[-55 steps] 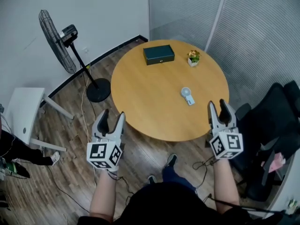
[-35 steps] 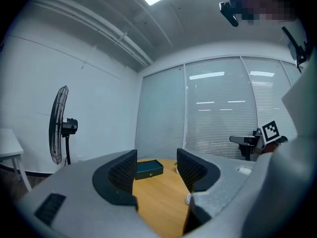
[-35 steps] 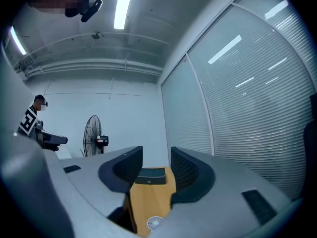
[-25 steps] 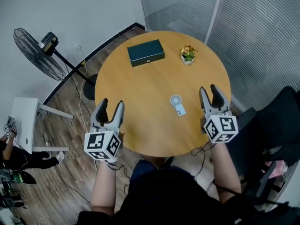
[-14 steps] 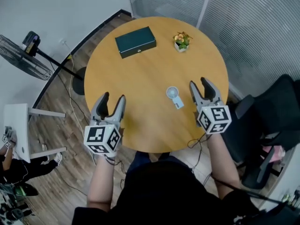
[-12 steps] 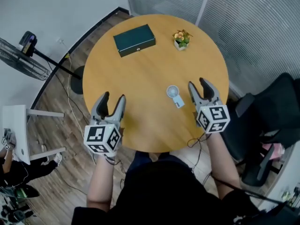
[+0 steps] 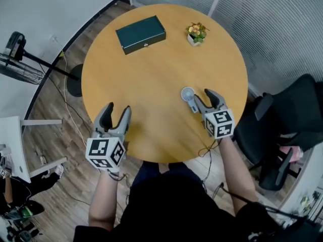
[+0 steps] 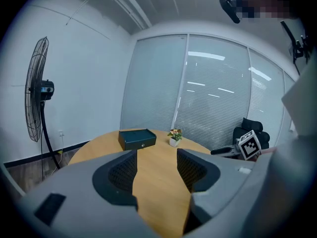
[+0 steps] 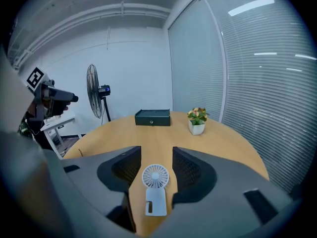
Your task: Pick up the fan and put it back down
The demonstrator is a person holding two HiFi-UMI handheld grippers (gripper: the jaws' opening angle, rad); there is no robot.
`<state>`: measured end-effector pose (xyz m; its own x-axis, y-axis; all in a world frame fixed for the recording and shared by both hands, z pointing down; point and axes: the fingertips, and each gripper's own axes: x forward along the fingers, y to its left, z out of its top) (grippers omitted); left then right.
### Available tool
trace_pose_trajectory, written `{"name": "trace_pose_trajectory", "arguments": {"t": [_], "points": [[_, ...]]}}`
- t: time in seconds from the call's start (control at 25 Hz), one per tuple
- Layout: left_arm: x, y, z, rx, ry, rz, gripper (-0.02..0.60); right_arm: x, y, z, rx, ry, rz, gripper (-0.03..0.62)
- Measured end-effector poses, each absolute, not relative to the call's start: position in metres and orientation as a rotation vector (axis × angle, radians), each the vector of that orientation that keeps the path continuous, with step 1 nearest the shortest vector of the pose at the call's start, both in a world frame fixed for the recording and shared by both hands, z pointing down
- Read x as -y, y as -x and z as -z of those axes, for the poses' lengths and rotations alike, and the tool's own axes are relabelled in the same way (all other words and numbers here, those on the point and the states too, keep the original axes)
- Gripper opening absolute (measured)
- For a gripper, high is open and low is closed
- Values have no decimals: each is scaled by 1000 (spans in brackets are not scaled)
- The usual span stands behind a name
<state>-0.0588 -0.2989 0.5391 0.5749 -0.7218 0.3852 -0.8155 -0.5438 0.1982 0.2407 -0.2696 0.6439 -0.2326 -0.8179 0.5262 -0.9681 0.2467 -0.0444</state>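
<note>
Since a second ago, both our grippers have come lower toward the table (image 7: 151, 74), and the right gripper (image 7: 202, 97) has moved up to the small fan (image 9: 155, 177). Its jaws have just been opening and they stand wide apart. The small fan lies flat on the table between them, and the pads do not press on it. The round head of the small fan points away from us and its handle points back into the gripper. Our left gripper (image 7: 116, 110) is also open, with only the wood of the table between its jaws, and it hovers over the near left edge. Farther away on the table we see a dark green box (image 7: 141, 34) and, to its right, a little flower pot (image 7: 195, 33). On the floor at the left, near the wall, is a standing fan (image 7: 20, 67).
</note>
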Motion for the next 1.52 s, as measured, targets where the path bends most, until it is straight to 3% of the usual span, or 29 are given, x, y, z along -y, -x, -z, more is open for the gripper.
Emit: {"name": "trace_pose_trajectory", "arguments": {"t": [0.72,1.52], "points": [[288,90,-569,1256,-2386,-417,249,258,-229,-782,1932,-1412,-698,244],[274,87,-563,1235,-2388,-406,249,261,-227,-801,1910,-1391,-745,221]]}}
